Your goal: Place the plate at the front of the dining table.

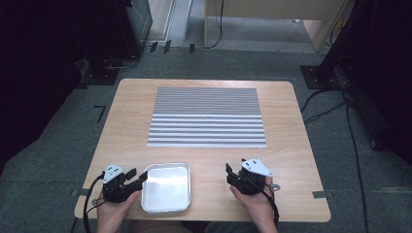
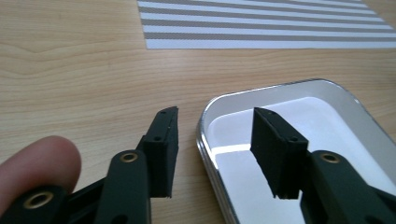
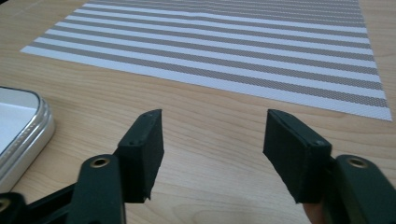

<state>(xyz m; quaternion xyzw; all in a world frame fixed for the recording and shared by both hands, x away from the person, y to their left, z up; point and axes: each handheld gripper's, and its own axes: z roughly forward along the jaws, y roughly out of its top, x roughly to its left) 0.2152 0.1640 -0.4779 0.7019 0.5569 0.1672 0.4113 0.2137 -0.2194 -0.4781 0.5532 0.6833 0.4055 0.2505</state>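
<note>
A shallow metal tray (image 1: 165,188) sits at the near edge of the wooden bench (image 1: 126,126), with the left hand-held gripper (image 1: 140,177) straddling its left rim: one jaw outside the wall, the other over the tray's white floor, neither pad pressing, so it is released. The right hand-held gripper (image 1: 228,171) hovers well to the tray's right, its jaws apart over bare wood, short of the striped placemat (image 1: 207,117).

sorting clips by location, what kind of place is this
Probably a lab or recording room, not a home: a bare wooden table on grey carpet, cables trailing across the floor, black equipment stands around it.
</note>
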